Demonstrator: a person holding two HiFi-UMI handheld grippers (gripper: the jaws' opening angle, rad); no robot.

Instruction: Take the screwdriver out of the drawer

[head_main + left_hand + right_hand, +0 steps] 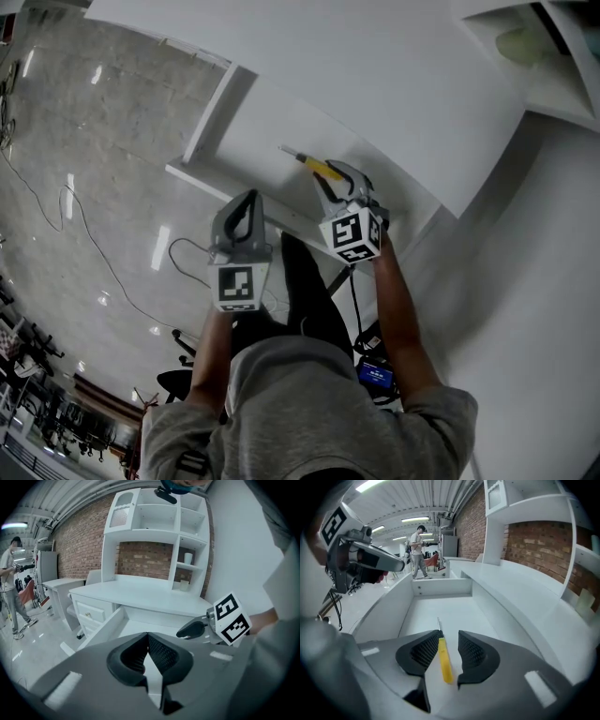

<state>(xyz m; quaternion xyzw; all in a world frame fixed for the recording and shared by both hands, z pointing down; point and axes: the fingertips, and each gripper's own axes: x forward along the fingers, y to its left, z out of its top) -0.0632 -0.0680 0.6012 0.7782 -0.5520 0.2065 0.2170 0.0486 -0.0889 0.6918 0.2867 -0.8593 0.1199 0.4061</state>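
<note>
The right gripper point(449, 638) has its jaws spread. Between them lies the screwdriver point(444, 660), with neither ribbed pad pressing on it. It rests flat on the floor of the open drawer point(451, 609). Its yellow handle sits in the gap, closer to the pad on the picture's left, and its thin metal shaft points away towards the drawer's far end wall.

The left gripper point(148, 641) is just outside the drawer's open side. Its jaws are pressed together at the tips with nothing between them. From its view, the right gripper's marker cube point(232, 618) shows over the drawer.

The drawer is white and shallow, and the screwdriver is the only thing visible inside it. It is pulled out from under a white table point(140, 595), whose top runs along one long side of the drawer. A white shelf unit point(154, 522) stands on the table above the drawer, and a pale cup point(188, 557) sits in one of its side compartments.

Behind the shelf unit is a red brick wall point(84, 545). On the drawer's other side, a polished grey floor point(84, 141) reflects the lights, and a thin cable point(94, 244) trails across it. Well beyond the drawer's far end, a person point(417, 550) stands in the open hall under strip lights point(415, 519) on a ribbed ceiling.
</note>
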